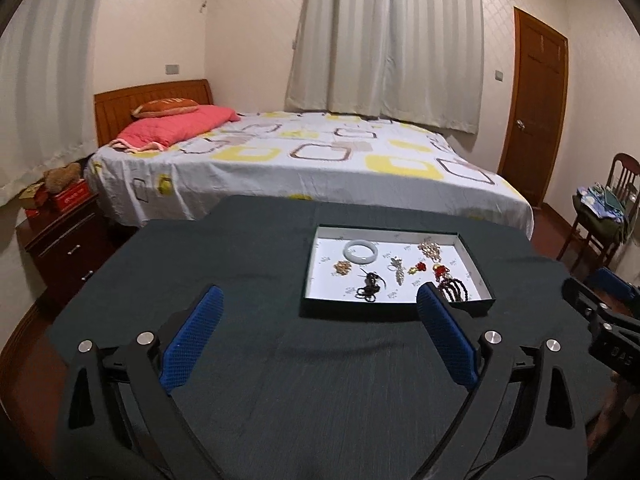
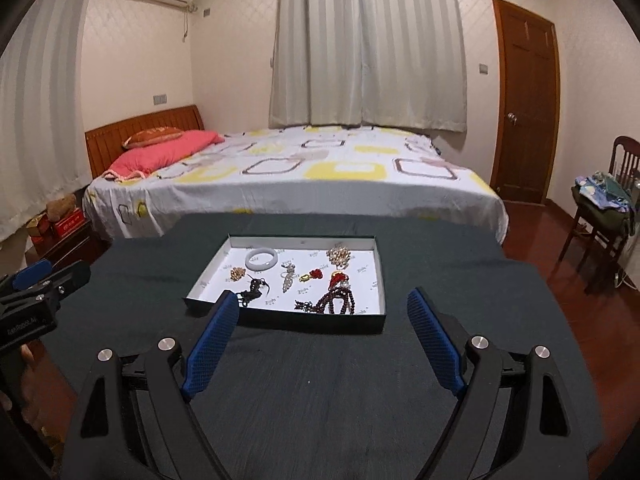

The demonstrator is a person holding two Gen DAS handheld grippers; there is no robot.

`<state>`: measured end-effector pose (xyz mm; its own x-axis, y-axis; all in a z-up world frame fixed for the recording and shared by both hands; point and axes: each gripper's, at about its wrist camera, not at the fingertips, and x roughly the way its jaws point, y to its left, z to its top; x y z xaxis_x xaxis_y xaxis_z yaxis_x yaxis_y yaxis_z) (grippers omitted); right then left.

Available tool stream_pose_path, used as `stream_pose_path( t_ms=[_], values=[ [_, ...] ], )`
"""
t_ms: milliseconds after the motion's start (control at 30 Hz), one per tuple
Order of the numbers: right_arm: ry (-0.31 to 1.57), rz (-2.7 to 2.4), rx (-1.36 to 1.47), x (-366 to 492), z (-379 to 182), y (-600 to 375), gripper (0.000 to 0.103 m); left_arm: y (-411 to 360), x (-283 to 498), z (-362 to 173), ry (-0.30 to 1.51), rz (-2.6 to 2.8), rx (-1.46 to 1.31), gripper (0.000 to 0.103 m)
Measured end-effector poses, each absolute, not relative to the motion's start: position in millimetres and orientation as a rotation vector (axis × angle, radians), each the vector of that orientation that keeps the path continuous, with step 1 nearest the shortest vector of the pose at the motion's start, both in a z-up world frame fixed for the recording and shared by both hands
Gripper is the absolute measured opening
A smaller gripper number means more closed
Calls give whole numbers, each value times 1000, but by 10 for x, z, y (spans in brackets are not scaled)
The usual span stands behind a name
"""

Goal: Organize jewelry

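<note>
A shallow dark tray (image 1: pixel 394 311) (image 2: pixel 280 318) with a white floor sits on the table. It holds several jewelry pieces: a white bangle (image 1: pixel 361 251) (image 2: pixel 262 259), a gold brooch (image 1: pixel 343 267) (image 2: pixel 237 273), a black cord piece (image 1: pixel 370 286) (image 2: pixel 254 290), a silver pin (image 1: pixel 397 267) (image 2: pixel 287 276), a red-gold charm (image 1: pixel 418 267) (image 2: pixel 313 275), a gold cluster (image 1: pixel 430 250) (image 2: pixel 339 256) and dark red beads (image 1: pixel 454 290) (image 2: pixel 338 300). My left gripper (image 1: pixel 318 300) is open and empty, near the tray's front. My right gripper (image 2: pixel 322 304) is open and empty, just short of the tray.
The table is covered by a dark green cloth (image 1: pixel 320 380) (image 2: pixel 320 392). A bed (image 1: pixel 300 168) stands behind it, a nightstand (image 1: pixel 68 240) at the left, a wooden chair (image 2: pixel 600 216) with clothes at the right, and a door (image 2: pixel 524 100).
</note>
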<state>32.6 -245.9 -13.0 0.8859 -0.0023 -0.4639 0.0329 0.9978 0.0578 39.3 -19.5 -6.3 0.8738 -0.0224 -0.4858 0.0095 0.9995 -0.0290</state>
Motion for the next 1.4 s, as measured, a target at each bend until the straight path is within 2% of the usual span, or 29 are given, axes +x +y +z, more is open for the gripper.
stream_pose_path(
  t_ms=[300, 1400],
  values=[
    [420, -43, 54, 73, 77, -2419, 84, -107, 130, 166, 450, -9, -37, 97],
    [403, -54, 53, -14, 112, -2393, 84, -191, 47, 182, 438, -14, -37, 97]
  ],
)
